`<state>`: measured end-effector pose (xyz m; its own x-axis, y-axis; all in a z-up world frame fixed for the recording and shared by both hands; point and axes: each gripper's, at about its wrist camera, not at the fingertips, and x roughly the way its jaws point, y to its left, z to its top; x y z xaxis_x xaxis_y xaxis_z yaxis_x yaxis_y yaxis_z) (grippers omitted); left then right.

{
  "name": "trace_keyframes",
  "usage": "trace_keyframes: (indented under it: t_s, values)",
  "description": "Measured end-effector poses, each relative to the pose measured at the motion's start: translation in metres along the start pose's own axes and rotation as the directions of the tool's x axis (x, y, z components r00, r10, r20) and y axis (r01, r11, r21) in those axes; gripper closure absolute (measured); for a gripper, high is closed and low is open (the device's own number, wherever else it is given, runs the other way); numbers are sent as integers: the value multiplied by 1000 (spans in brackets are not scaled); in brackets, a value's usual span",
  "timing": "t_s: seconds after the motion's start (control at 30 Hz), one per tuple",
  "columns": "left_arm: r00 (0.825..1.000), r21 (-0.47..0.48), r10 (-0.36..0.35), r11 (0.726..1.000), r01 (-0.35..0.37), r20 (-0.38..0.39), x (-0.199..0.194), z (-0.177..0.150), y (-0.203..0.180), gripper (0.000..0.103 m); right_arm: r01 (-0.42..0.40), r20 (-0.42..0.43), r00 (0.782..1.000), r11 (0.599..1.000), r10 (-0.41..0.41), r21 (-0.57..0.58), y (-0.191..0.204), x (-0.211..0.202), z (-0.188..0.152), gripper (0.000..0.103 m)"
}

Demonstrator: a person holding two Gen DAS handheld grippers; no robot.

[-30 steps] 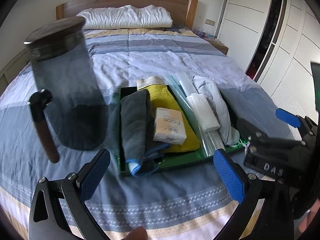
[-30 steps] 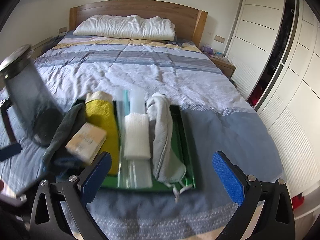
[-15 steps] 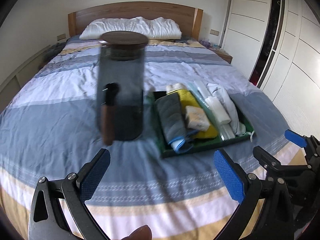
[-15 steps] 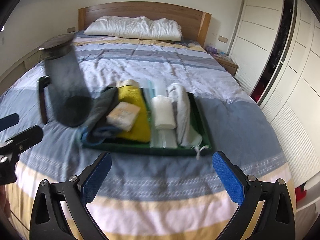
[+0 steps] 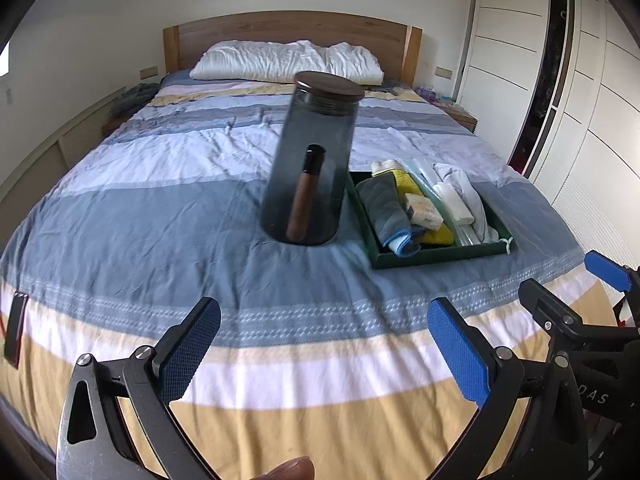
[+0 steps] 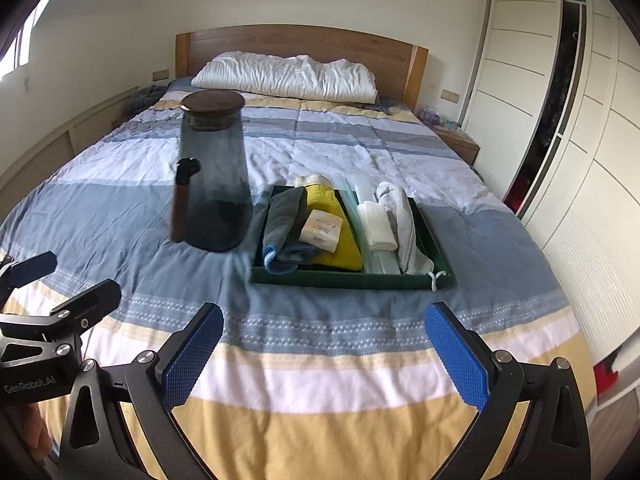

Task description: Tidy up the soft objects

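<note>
Holding both tools above the foot of the bed (image 6: 320, 420), I see my left gripper (image 5: 324, 354) with its blue pads spread wide and nothing between them. In the right wrist view that same tool shows at the far left edge. Past it, on the blue band of the striped cover, stands a tall smoky-grey pitcher (image 6: 214, 176) with a dark lid and a brown handle; it is blurred in both views. Just beside the pitcher, to its right, lies a dark green tray (image 6: 348, 278) with the soft things packed side by side. From left to right in it I see a folded grey cloth (image 6: 282, 224) with a blue edge, a yellow cloth (image 6: 340, 248) with a small cream packet (image 6: 322, 230) resting on top, a clear plastic sleeve (image 6: 380, 266) under a white folded cloth (image 6: 376, 226), and a pale grey garment (image 6: 406, 232) against the right wall of the tray. Nearer to me, my right gripper (image 6: 324, 354) is also spread wide and empty, well apart from the tray. A white pillow (image 6: 286, 76) lies against the wooden headboard (image 6: 300, 42), and white wardrobe doors (image 6: 520, 80) line the right side.
</note>
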<state>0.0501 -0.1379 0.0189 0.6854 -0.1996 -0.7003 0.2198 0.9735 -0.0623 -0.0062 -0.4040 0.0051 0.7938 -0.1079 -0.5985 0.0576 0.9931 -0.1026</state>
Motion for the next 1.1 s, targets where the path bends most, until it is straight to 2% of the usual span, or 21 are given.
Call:
trace_keyframes:
  t_s: [0.3,0.63,0.77,0.9,1.1]
  values:
    - [1000,32,19,999,-19,-3,-30,-28,17,2,16,15,1000,1000,-15,-10,31,-45,-19,0]
    - [1000,63,-7,998,5,30,-55,-38,13,2,58,37,998,998,-58,11,34,-82,-36,0]
    - [999,58,-26,998,24,44,-61,-38,15,2,72,39,997,997,-73,32,28,-86,-38,0]
    - [997,76,25,997,-30,69,-65,-39,14,2,86,37,996,996,-87,33,27,-86,-38,0]
    - [997,67,29,997,-33,66,-62,-41,17,2,71,28,997,997,-72,23,34,-82,-40,0]
